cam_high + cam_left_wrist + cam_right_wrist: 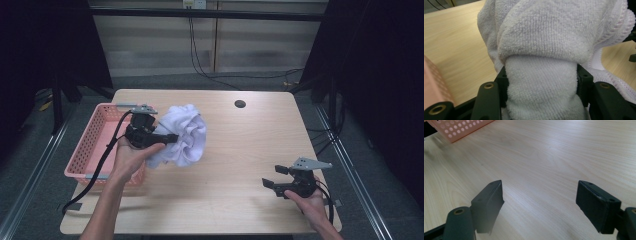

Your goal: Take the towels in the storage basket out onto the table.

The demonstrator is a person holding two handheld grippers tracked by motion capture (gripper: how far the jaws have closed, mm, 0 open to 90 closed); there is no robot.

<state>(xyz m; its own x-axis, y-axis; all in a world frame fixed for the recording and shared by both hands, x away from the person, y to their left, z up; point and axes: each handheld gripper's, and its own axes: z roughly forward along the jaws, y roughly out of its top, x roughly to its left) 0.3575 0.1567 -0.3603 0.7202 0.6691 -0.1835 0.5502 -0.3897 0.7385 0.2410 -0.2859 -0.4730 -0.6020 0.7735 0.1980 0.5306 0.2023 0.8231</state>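
White towel pinched in my left gripper, held above the table just right of the pink basket.

I had the towel [182, 135] bunched between the left gripper's [167, 138] jaws; a loose fold could have slipped or snagged the basket [95, 135] rim. I could not see anything in the basket. My right gripper [274, 176] rested spread wide, holding nothing.

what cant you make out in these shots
- Inside of the pink basket: high view, its floor is partly behind the left gripper and hand.
- White towel: left gripper view, cut off by the top edge; whether it touches the table is hidden.
- Right gripper: its body lies below the frame in the right gripper view.
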